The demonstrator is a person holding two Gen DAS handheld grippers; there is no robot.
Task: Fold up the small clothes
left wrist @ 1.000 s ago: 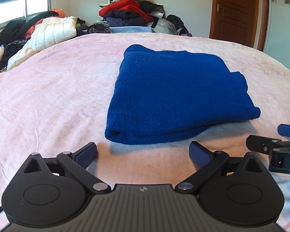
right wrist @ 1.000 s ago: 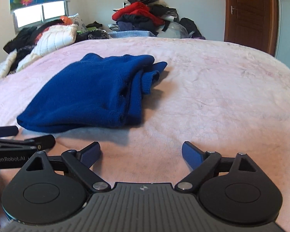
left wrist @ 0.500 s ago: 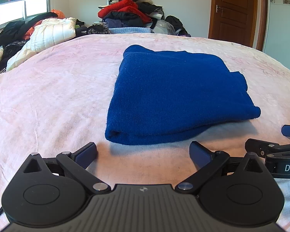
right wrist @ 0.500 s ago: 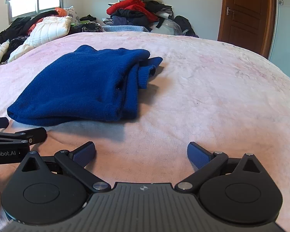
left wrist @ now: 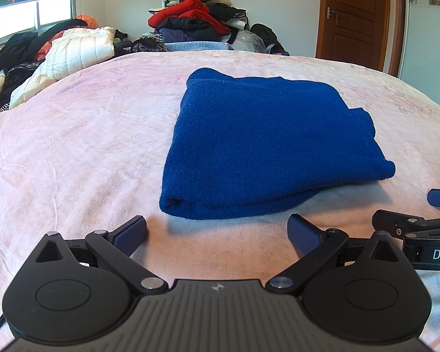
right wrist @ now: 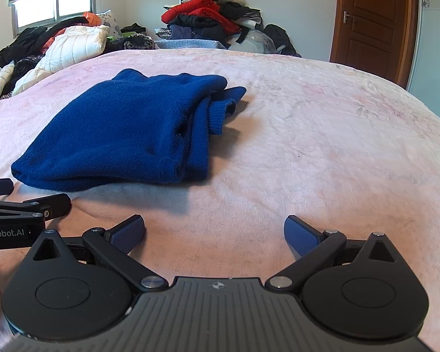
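Both sets of fingers [left wrist: 217, 230] [right wrist: 214, 230] spread wide, empty — the folded blue sweater [left wrist: 258, 146] lies untouched ahead.

Ahead of the left gripper [left wrist: 217, 230] lies a blue sweater [left wrist: 267, 143] of matt, fuzzy knit with ribbed cuffs. The pink bedspread [left wrist: 73, 152] under it looks soft, faintly crinkled cloth. Beyond, right, the door [left wrist: 355, 14] is glossy brown wood. The gripper's pads [left wrist: 132, 233] are textured blue rubber on matt black plastic.

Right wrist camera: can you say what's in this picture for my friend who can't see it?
A folded blue sweater lies on a pink bedspread, ahead and to the left of the open, empty right claw. The left claw pokes in at the left edge, and a clothes pile sits by the far wall.
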